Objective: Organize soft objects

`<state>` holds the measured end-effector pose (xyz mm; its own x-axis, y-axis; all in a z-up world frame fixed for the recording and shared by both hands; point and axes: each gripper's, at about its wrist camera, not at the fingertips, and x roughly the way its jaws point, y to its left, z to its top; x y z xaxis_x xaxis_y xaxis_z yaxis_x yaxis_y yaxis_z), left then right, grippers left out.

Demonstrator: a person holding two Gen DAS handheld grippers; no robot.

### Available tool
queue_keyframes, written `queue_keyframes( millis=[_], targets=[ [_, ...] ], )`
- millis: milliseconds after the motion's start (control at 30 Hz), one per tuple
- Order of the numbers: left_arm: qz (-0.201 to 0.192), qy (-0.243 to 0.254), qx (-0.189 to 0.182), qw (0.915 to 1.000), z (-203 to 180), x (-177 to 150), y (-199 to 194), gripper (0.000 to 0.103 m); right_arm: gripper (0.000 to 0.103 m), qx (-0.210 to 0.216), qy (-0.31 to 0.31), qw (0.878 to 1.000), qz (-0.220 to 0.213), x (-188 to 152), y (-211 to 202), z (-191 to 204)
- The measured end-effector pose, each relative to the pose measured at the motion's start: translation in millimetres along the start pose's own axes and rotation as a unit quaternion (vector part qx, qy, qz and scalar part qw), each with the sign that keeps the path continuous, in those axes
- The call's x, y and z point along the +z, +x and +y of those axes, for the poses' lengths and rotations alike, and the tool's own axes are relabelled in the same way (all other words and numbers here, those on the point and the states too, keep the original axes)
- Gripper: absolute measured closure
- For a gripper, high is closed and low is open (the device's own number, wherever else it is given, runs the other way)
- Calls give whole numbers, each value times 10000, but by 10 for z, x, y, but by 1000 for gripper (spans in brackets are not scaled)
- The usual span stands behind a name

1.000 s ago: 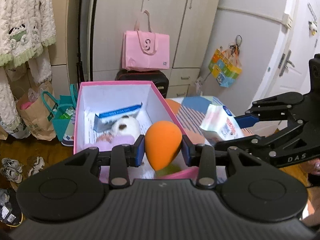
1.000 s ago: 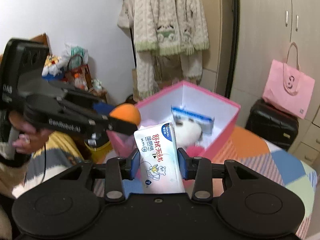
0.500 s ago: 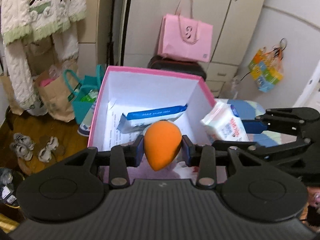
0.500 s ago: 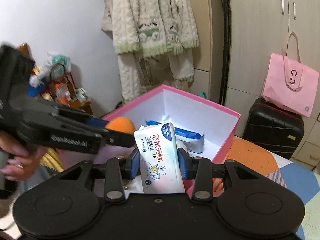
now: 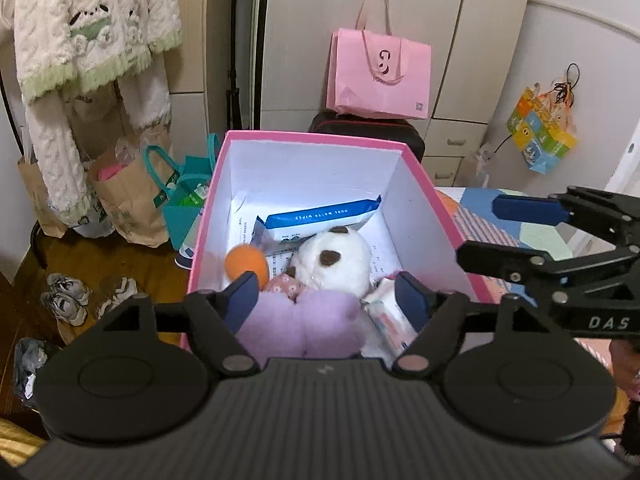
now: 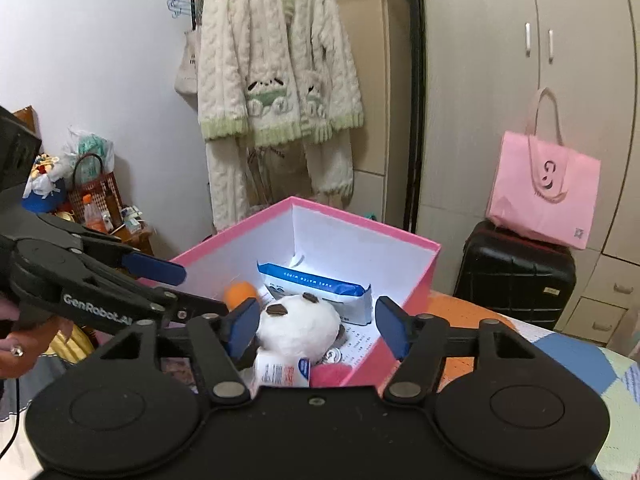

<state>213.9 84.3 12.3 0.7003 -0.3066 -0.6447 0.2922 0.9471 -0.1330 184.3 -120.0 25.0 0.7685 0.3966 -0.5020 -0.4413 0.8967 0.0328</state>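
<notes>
Over the pink box [image 5: 312, 138] both grippers hang with their jaws opening and nothing between the pads. The left gripper [image 5: 326, 294] is clear of the orange sponge [image 5: 245, 265], which shows blurred at the box's left inner wall, beside the white plush [image 5: 334, 258]; whether it has landed or is dropping I cannot tell. The right gripper [image 6: 318, 326] is likewise empty, and the tissue pack [image 6: 280, 372] lies low at the near side of the box, just under its jaws and against the plush. A blue wipes pack [image 5: 320, 220] leans toward the back, and a purple plush [image 5: 300, 324] fills the near edge.

The step in hand looks like the drop: two soft things let go into the box at once. By my reading that step is as good as finished, since neither thing is pinched.

Next, each gripper needs to lift clear of the box rim without catching a wall or the other gripper, whose fingers reach in close on either side. Then the search is for whatever soft things remain outside the box; none is plainly visible on the patterned cloth [image 6: 580, 364] to the right, so how much of the task is left I cannot say.
</notes>
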Motion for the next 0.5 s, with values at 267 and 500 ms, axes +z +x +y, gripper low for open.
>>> queue_keyframes(
  millis=[267,500],
  targets=[
    [-287,73,353,9989,-176,-32,-393,12,28,-313,-73,9995,2,-63,-388,110],
    [-591,66,482,9971,-334,-101,-835,5,10,-489,-308,9983,-19,-106,-899,236]
  ],
)
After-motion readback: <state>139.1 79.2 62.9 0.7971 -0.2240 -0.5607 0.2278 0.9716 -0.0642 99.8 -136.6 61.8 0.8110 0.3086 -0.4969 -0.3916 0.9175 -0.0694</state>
